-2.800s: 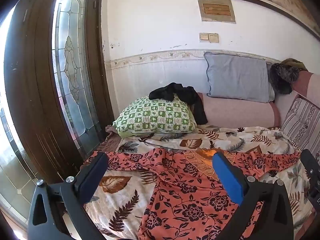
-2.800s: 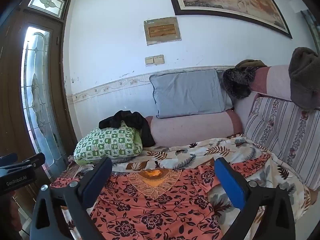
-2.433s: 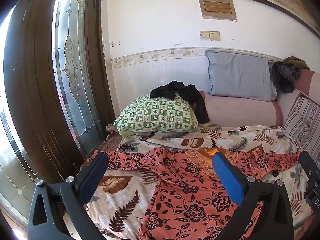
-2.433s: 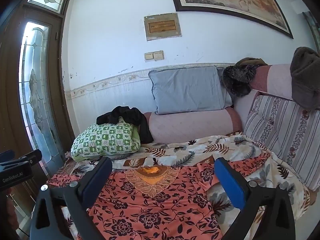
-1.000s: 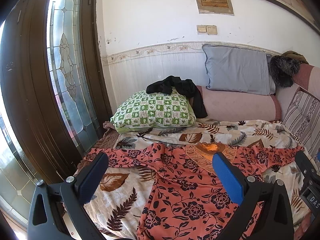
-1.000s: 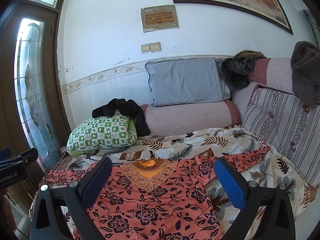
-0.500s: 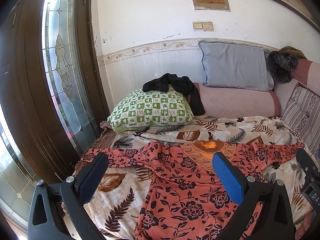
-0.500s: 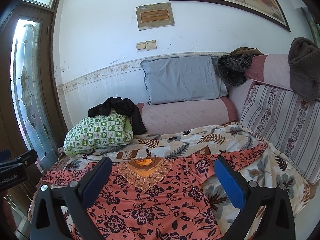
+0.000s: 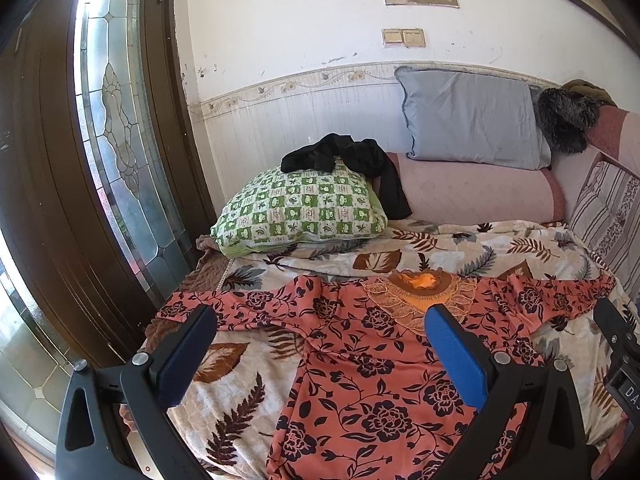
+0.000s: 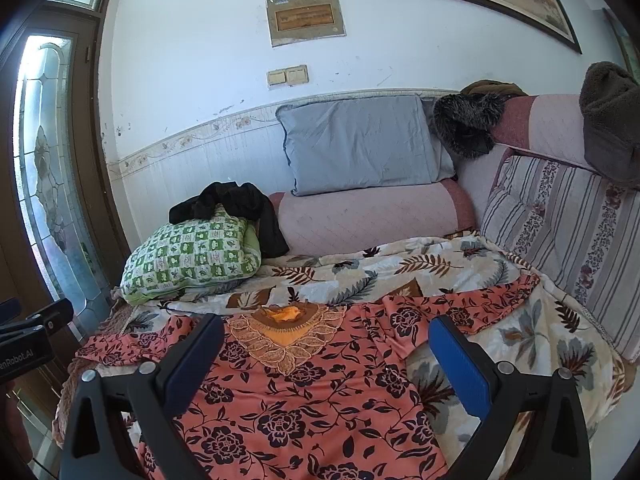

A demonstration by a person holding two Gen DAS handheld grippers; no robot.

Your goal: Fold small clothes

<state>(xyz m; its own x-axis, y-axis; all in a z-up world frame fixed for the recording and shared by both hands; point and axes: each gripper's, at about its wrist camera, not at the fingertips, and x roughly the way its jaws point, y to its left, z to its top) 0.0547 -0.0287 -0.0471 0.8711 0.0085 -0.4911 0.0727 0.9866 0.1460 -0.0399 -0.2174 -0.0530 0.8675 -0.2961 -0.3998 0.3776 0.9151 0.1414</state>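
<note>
Both grippers, left and right, I hold spread wide, empty, above the floral dress lying flat on the leaf-print blanket. Its hem is cut off below frame. "enRobot.AI" reads partly on the left unit.

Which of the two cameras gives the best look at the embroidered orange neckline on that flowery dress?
The right wrist view: the neckline lies whole between the open claw fingers. In the left wrist view, the neckline is smaller, and a blue finger covers its lower edge.
</note>
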